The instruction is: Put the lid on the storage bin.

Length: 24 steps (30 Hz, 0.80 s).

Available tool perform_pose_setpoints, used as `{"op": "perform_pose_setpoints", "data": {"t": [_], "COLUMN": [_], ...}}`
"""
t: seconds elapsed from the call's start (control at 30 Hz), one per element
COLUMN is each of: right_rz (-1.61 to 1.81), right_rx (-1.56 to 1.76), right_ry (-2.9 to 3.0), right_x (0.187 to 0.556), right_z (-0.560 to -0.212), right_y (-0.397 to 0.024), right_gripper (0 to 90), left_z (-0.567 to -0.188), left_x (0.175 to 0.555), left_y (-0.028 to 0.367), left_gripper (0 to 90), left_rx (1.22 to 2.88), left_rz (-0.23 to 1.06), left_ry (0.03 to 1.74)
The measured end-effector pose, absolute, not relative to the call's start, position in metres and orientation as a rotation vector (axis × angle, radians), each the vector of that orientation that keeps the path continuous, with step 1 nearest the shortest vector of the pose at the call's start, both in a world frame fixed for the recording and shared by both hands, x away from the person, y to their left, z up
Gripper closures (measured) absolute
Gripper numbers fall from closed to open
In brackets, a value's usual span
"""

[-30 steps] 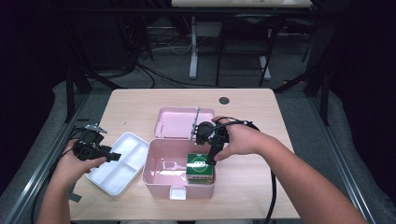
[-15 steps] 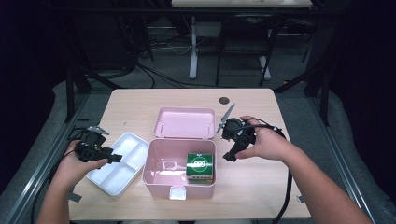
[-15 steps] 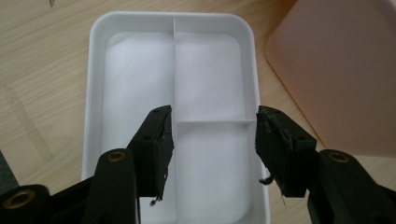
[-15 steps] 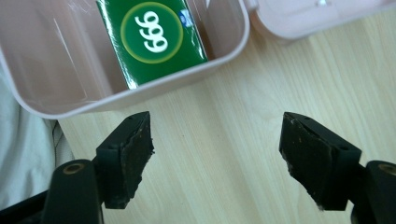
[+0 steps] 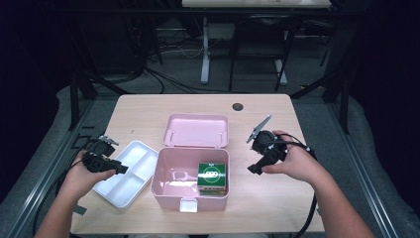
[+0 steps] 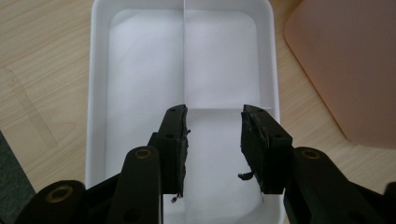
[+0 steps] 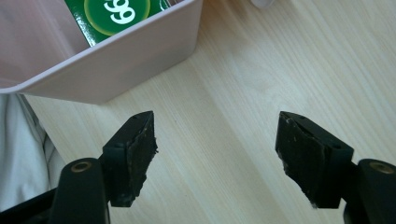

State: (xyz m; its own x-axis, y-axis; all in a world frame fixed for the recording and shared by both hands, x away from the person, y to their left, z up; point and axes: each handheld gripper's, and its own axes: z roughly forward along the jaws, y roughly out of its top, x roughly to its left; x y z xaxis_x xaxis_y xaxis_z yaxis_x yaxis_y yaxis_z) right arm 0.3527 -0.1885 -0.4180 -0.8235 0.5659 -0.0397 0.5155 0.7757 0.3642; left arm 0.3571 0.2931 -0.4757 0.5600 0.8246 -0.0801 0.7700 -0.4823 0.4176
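On the desk (image 5: 148,106), pale wood, sits a pink box (image 5: 190,194) near the front edge at centre, its lid (image 5: 197,130) thrown back flat toward the far side. Left of the box and just beside it, a white divided tray (image 5: 130,173) lies empty, long axis running near-left to far-right. Inside the box, against its right wall, a green packet (image 5: 213,177) rests label up; the remaining floor of the box looks bare apart from a small moulded fitting. Left tool (image 5: 119,169) hovers over the near-left part of the tray, jaws released with a narrow gap and nothing between them; its own view looks straight down the tray's length, with the central divider lined up between the jaws. Right tool (image 5: 253,169) hangs over bare desk just right of the box, jaws spread wide, empty, pointing back toward the box. Judgement: if the tray goes into the box next, the left tool is the nearer one, and the tray must travel right, its long axis turned to match the box.
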Motion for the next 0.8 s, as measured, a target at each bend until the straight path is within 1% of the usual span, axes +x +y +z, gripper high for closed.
{"op": "perform_pose_setpoints", "data": {"t": [0.17,0.33,0.47,0.63,0.7,0.8], "right_rz": [0.576,0.606,0.616,0.602,0.588,0.585], "right_rx": [0.929,0.964,1.005,1.044,1.062,1.091], "right_ry": [2.758,2.738,2.732,2.722,2.717,2.702], "right_x": [0.351,0.345,0.339,0.336,0.335,0.334], "right_z": [-0.423,-0.435,-0.452,-0.471,-0.476,-0.479], "right_y": [-0.202,-0.209,-0.213,-0.220,-0.223,-0.228], "right_gripper": [30.5,30.7,30.7,30.7,30.6,30.6], "left_z": [-0.479,-0.480,-0.481,-0.484,-0.486,-0.490], "left_x": [0.357,0.357,0.362,0.368,0.371,0.375], "left_y": [0.295,0.296,0.295,0.292,0.292,0.291], "left_gripper": [61.1,62.6,63.4,64.8,65.7,67.6], "left_rx": [2.430,2.455,2.456,2.507,2.523,2.531], "left_rz": [0.176,0.170,0.163,0.151,0.152,0.116], "left_ry": [1.293,1.299,1.317,1.319,1.333,1.341]}}
